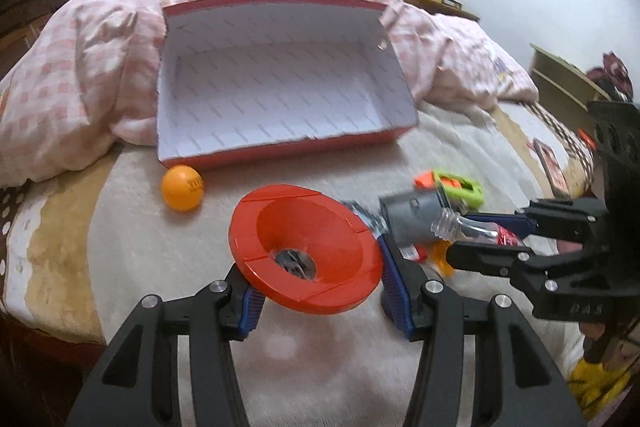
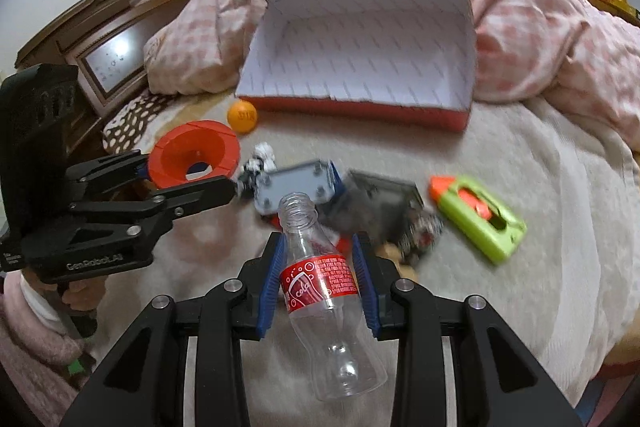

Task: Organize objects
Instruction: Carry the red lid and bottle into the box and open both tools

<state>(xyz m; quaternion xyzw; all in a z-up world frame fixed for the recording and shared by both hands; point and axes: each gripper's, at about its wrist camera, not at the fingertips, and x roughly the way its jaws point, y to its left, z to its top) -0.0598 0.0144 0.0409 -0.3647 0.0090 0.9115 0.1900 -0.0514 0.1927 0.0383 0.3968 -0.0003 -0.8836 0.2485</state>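
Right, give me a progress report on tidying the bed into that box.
Nothing is stowed yet: the red box shows no items inside. In hand: left gripper clamps the red funnel, right gripper clamps the empty cola bottle. Left on the bed: orange ball, green toy, grey toy pile.

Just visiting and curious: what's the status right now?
Left gripper holds red funnel. Right gripper holds empty cola bottle. Red box open ahead. Orange ball by its front wall.

Both wrist views, blurry, share the box (image 1: pixel 280 83).
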